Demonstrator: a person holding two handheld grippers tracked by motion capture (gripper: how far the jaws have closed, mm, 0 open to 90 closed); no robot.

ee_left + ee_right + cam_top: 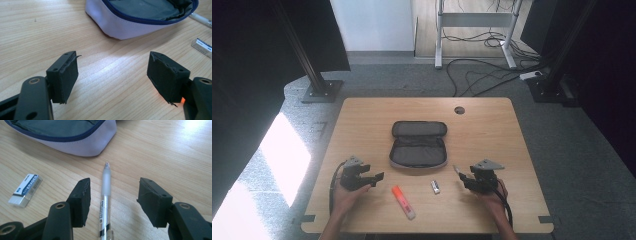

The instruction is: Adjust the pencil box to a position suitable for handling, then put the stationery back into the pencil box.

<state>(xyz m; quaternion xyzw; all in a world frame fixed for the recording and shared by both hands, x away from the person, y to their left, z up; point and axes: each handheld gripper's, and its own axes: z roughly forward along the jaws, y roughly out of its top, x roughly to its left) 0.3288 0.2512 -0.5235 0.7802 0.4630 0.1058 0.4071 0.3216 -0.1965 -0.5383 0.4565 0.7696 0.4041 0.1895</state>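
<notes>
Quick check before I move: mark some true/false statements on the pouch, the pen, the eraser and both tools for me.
1. The grey zippered fabric pouch lies open. True.
2. The right tool is shut on the clear plastic pen. False: its jaws stand apart either side of the pen.
3. The white block eraser is inside the pouch. False: it lies on the wooden table.
4. The left tool is open and holds nothing. True.

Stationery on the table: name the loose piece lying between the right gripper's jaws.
The clear pen. It lies between the right gripper's open jaws; the eraser and orange highlighter lie off to the side.
</notes>
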